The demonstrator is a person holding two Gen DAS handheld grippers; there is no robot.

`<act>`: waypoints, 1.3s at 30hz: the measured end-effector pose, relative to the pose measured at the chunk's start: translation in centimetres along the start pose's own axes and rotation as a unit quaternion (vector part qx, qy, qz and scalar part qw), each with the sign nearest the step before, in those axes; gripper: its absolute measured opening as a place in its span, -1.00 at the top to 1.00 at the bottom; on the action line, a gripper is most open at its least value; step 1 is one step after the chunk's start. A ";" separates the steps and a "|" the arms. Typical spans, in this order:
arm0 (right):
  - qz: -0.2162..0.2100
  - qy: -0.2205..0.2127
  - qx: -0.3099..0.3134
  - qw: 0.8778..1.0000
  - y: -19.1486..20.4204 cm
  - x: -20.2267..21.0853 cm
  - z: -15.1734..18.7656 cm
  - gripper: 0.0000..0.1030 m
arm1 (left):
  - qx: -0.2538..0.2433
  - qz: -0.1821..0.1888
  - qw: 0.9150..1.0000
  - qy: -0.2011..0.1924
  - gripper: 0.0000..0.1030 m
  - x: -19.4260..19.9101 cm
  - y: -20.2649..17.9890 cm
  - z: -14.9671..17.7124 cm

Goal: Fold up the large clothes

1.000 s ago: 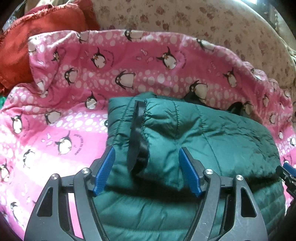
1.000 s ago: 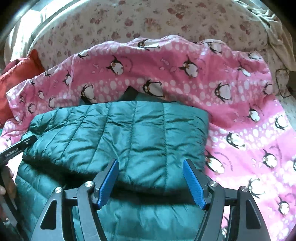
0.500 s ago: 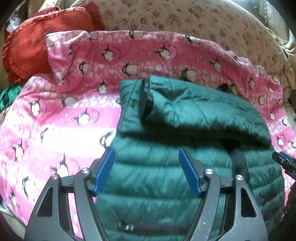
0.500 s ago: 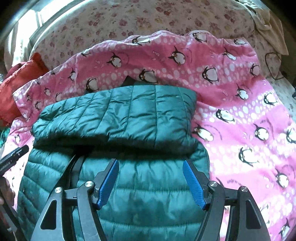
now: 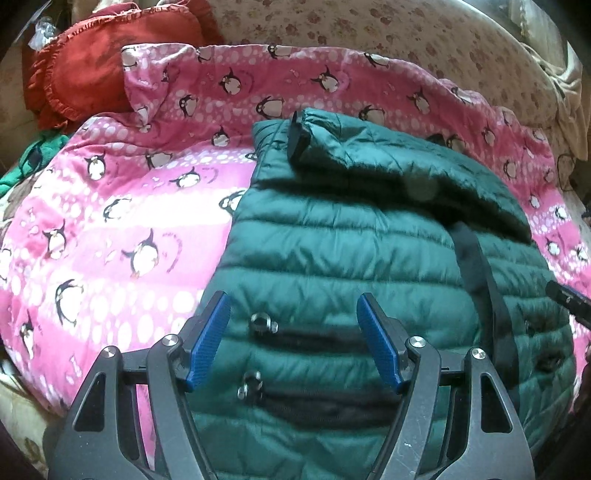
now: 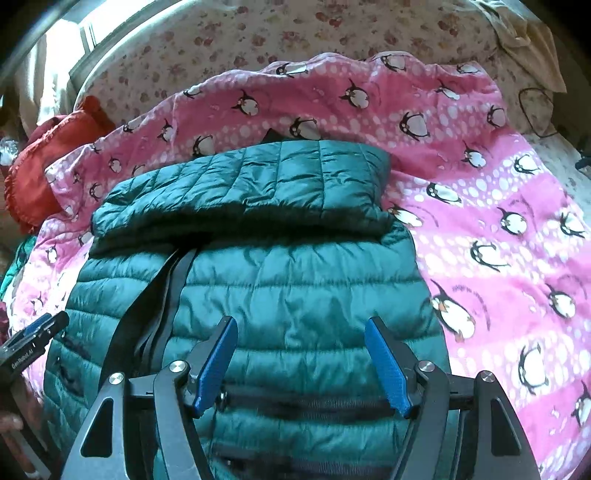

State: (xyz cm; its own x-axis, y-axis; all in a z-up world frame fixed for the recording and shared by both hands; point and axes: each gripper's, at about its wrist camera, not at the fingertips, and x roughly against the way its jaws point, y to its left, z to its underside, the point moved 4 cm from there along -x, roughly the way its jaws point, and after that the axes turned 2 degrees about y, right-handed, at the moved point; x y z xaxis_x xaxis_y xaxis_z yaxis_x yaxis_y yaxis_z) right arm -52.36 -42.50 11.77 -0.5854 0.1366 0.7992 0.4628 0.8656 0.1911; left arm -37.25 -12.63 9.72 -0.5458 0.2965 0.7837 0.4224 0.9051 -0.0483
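A dark green quilted puffer jacket [image 5: 351, 258] [image 6: 280, 280] lies on a pink penguin-print blanket [image 5: 122, 229] [image 6: 498, 229]. Its far part is folded back over the body, and the black front zipper runs down its middle. Two zipped pockets with metal pulls show in the left wrist view. My left gripper [image 5: 293, 339] hovers open over the jacket's near left part, nothing between its blue pads. My right gripper [image 6: 301, 365] hovers open over the near right part, also empty. Each gripper's tip shows at the edge of the other's view.
A red ruffled cushion [image 5: 96, 74] [image 6: 40, 162] lies at the far left. Floral bedding [image 5: 406, 40] [image 6: 295, 29] lies behind the blanket. A green cloth [image 5: 33, 158] lies at the left edge. A dark cable [image 6: 535, 110] loops at the far right.
Both grippers have pulled back toward the near end of the jacket. The folded far part now lies further off, and the pockets and zipper have come into view. Jaws unchanged.
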 end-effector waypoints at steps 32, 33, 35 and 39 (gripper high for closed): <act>-0.005 0.002 0.005 1.000 1.0 5.1 9.7 -0.34 | -0.016 0.023 0.999 -0.028 -0.39 5.5 -2.0 5.9; -0.005 0.001 0.006 1.000 1.1 5.2 9.8 -0.34 | -0.016 0.024 0.999 -0.029 -0.39 5.7 -2.1 5.9; -0.007 -0.001 0.006 1.000 1.3 5.5 9.9 -0.34 | -0.016 0.025 0.999 -0.032 -0.39 6.0 -2.2 6.1; -0.008 -0.004 0.010 1.000 1.8 6.0 10.2 -0.34 | -0.021 0.026 0.999 -0.037 -0.39 6.6 -2.6 6.5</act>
State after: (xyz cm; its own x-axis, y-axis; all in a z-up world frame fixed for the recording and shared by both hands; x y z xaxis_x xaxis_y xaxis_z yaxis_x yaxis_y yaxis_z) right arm -61.88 -35.24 11.11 -0.5984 0.1259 0.7913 0.4391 0.8776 0.1924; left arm -46.63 -11.04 11.00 -0.5735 0.3667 0.7325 0.4807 0.8747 -0.0616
